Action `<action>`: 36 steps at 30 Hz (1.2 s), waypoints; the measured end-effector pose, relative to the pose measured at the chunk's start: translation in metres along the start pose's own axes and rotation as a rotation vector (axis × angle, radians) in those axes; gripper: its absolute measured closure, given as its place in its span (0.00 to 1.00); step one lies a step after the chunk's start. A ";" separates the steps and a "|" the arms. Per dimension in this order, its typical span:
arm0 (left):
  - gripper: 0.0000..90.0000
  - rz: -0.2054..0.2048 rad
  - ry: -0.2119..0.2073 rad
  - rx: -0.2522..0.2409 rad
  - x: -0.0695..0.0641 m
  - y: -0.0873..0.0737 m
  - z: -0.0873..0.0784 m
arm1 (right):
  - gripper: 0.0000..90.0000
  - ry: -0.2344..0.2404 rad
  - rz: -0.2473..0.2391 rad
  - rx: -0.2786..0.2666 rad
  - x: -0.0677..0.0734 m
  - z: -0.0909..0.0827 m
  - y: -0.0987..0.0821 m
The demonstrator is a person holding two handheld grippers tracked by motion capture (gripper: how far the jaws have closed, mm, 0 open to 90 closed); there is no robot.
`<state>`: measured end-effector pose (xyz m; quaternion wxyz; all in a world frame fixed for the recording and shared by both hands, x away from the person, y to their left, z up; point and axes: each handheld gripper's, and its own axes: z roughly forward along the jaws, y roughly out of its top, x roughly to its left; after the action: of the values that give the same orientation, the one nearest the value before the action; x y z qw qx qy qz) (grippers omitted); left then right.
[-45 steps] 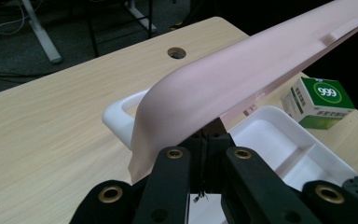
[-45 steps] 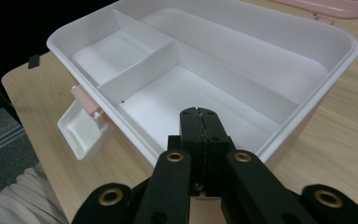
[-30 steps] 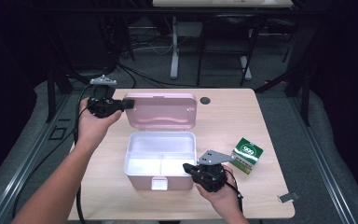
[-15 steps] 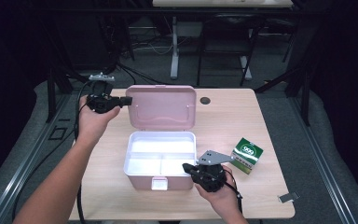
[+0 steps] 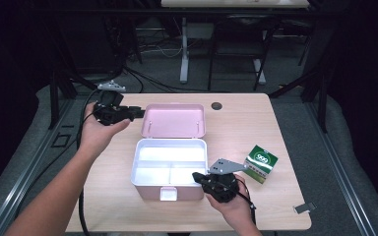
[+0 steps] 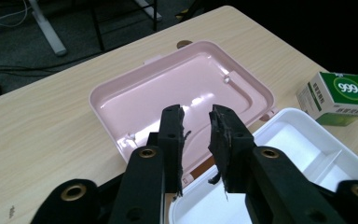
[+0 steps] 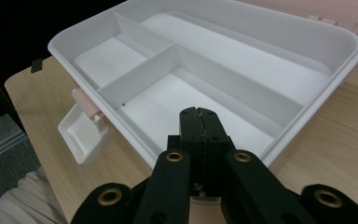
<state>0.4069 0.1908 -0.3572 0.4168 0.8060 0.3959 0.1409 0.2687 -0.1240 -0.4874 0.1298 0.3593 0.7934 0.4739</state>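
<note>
Here a light wooden worktop (image 5: 256, 123) carries a pink and white storage box (image 5: 170, 169) that sits near the middle, toward the front edge. Its pink lid (image 5: 174, 120) is swung fully open and stands up behind the white base, hinged along the far side. In the left gripper view the smooth pink inner face of the lid (image 6: 182, 93) shows plainly, with the white base just below it. The white base (image 7: 223, 60) is split into compartments: one long one along the far side and two smaller ones along the near side, all bare white. A small white latch flap (image 7: 81, 133) hangs off the front wall of the base.

The left gripper (image 5: 137, 112), held in the person's left hand (image 5: 96, 132), hovers above the worktop's left part, just beside the lid's left edge. Its two black jaws stand a little apart with nothing between them, and they touch nothing.

The right gripper (image 5: 199, 177), held in the person's right hand (image 5: 231, 201), rests at the base's front right corner. Seen from the right gripper view, its jaws are pressed together with no gap, and they hold nothing; they sit just over the near rim of the base.

A small green and white carton (image 5: 260, 163) marked 999 lies toward the worktop's right edge, apart from the box. A dark round cable hole (image 5: 217, 105) sits near the far edge.
</note>
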 end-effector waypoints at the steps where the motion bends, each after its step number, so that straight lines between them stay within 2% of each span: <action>1: 0.82 0.006 0.001 0.001 -0.001 0.000 0.000 | 1.00 0.000 0.000 0.000 0.000 0.000 0.000; 3: 0.78 0.018 -0.016 0.017 -0.002 -0.001 -0.001 | 1.00 -0.009 0.000 -0.004 0.000 0.000 0.000; 5: 0.76 0.027 -0.016 0.036 -0.003 -0.001 -0.001 | 1.00 -0.001 0.002 -0.002 0.000 0.000 0.000; 6: 0.76 0.057 -0.013 0.064 -0.004 -0.002 -0.001 | 1.00 -0.001 0.001 -0.003 0.000 0.000 -0.001; 7: 0.76 0.057 -0.013 0.064 -0.004 -0.002 -0.001 | 1.00 -0.001 0.001 -0.003 0.000 0.000 -0.001; 10: 0.75 0.113 -0.015 0.108 -0.008 -0.003 -0.002 | 1.00 -0.005 0.003 -0.003 0.001 0.000 -0.001; 12: 0.75 0.145 -0.034 0.140 -0.011 -0.003 -0.002 | 1.00 -0.003 0.003 -0.004 0.001 0.000 -0.001; 13: 0.75 0.172 -0.036 0.158 -0.014 -0.003 -0.001 | 1.00 -0.005 0.003 -0.005 0.001 0.000 -0.001; 14: 0.76 0.221 -0.051 0.196 -0.019 -0.003 0.000 | 1.00 -0.006 0.003 -0.005 0.001 0.000 -0.001; 15: 0.76 0.221 -0.051 0.196 -0.019 -0.003 0.000 | 1.00 -0.006 0.003 -0.005 0.001 0.000 -0.001; 17: 0.76 0.269 -0.062 0.230 -0.025 -0.003 0.003 | 1.00 -0.004 0.002 -0.005 0.001 0.000 -0.001; 18: 0.77 0.313 -0.083 0.263 -0.030 -0.004 0.006 | 1.00 -0.004 0.002 -0.006 0.000 0.000 -0.001; 19: 0.77 0.313 -0.083 0.263 -0.030 -0.004 0.006 | 1.00 -0.004 0.002 -0.006 0.000 0.000 -0.001; 21: 0.79 0.347 -0.102 0.296 -0.035 -0.005 0.010 | 1.00 -0.004 0.003 -0.006 0.001 0.000 -0.001; 22: 0.80 0.382 -0.118 0.330 -0.040 -0.006 0.015 | 1.00 -0.005 0.002 -0.006 0.001 0.000 -0.001; 23: 0.80 0.382 -0.118 0.330 -0.040 -0.006 0.015 | 1.00 -0.005 0.002 -0.006 0.001 0.000 -0.001; 26: 0.82 0.427 -0.137 0.366 -0.050 -0.008 0.022 | 1.00 -0.005 0.003 -0.007 0.001 0.000 -0.001; 28: 0.82 0.435 -0.148 0.374 -0.052 -0.009 0.024 | 1.00 -0.005 0.003 -0.007 0.001 0.000 -0.001; 34: 0.83 0.507 -0.172 0.453 -0.062 -0.014 0.039 | 1.00 -0.003 0.003 -0.009 0.000 -0.001 -0.001; 36: 0.83 0.517 -0.179 0.464 -0.064 -0.015 0.042 | 1.00 -0.003 0.004 -0.009 0.000 -0.001 -0.001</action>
<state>0.3813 0.1242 -0.3879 0.2064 0.9618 0.1624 0.0768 0.2674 -0.1245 -0.4880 0.1315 0.3610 0.7904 0.4771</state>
